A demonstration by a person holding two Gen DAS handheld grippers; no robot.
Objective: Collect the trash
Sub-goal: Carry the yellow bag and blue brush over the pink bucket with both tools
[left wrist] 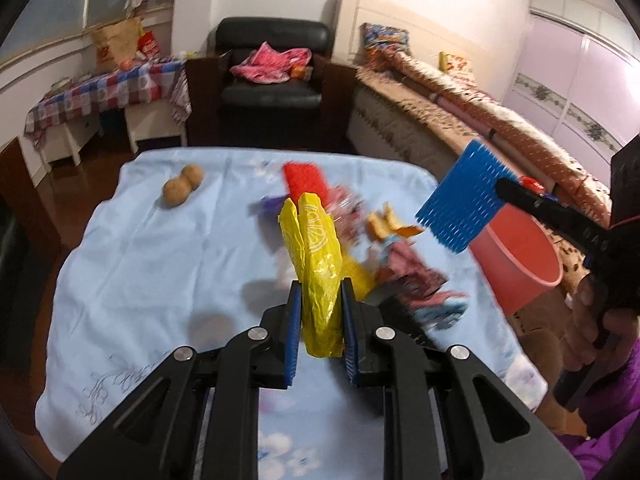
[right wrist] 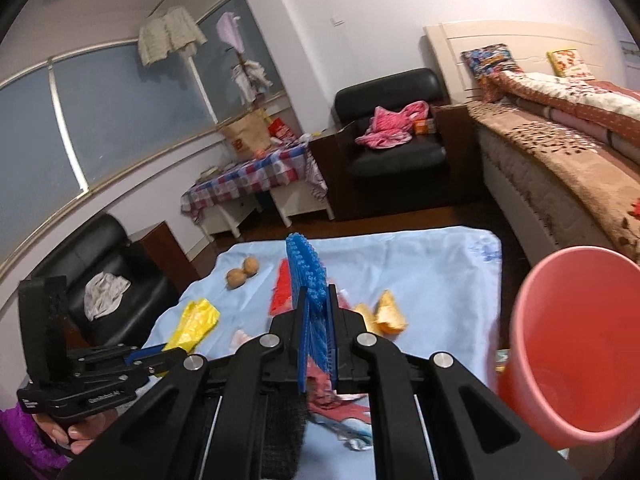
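Note:
My left gripper [left wrist: 320, 300] is shut on a crumpled yellow plastic bag [left wrist: 316, 264], held above the light blue tablecloth [left wrist: 160, 260]; the bag also shows in the right wrist view [right wrist: 194, 322]. My right gripper [right wrist: 316, 296] is shut on a blue spiky pad [right wrist: 306, 272], which shows in the left wrist view [left wrist: 460, 200] raised near the pink bucket [left wrist: 520, 256]. The bucket [right wrist: 572, 344] stands at the table's right edge. On the cloth lie a red spiky pad [left wrist: 304, 178], pink wrappers [left wrist: 412, 276] and orange peel [right wrist: 386, 312].
Two walnuts [left wrist: 182, 186] lie at the cloth's far left. A bed [right wrist: 560, 148] runs along the right. A black armchair [left wrist: 272, 68] with pink cloth stands behind the table, and a side table with a checked cover [left wrist: 108, 92] at the back left.

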